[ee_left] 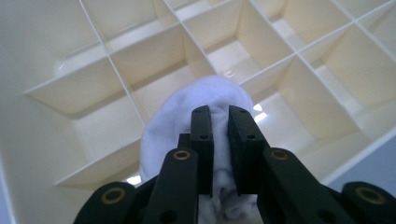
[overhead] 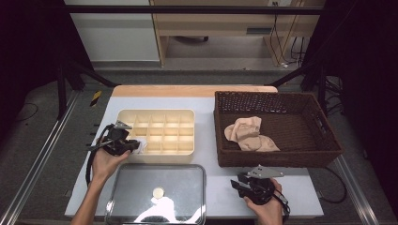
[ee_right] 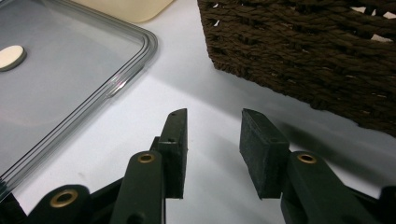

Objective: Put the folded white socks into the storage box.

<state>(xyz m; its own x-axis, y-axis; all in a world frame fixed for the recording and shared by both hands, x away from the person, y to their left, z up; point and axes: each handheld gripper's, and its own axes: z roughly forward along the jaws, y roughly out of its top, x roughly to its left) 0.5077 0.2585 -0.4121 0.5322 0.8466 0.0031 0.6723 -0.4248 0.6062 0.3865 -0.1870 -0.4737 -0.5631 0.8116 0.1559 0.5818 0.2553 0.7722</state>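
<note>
No legible text, label, brand, number or sign appears on any surface. The divided cream organizer tray [overhead: 123,116], the brown woven basket [overhead: 328,136] and the clear lid [overhead: 117,197] carry no readable marking; the lid's round pale disc [overhead: 158,192] is blank.

Beige socks [overhead: 248,135] in the brown wicker basket [overhead: 328,140]; clear lid [overhead: 187,187] near the front edge.

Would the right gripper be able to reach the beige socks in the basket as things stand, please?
Probably yes. The right gripper rests open and empty on the table just outside the wicker basket; the beige socks lie uncovered inside, so it must only lift over the near wall.
</note>
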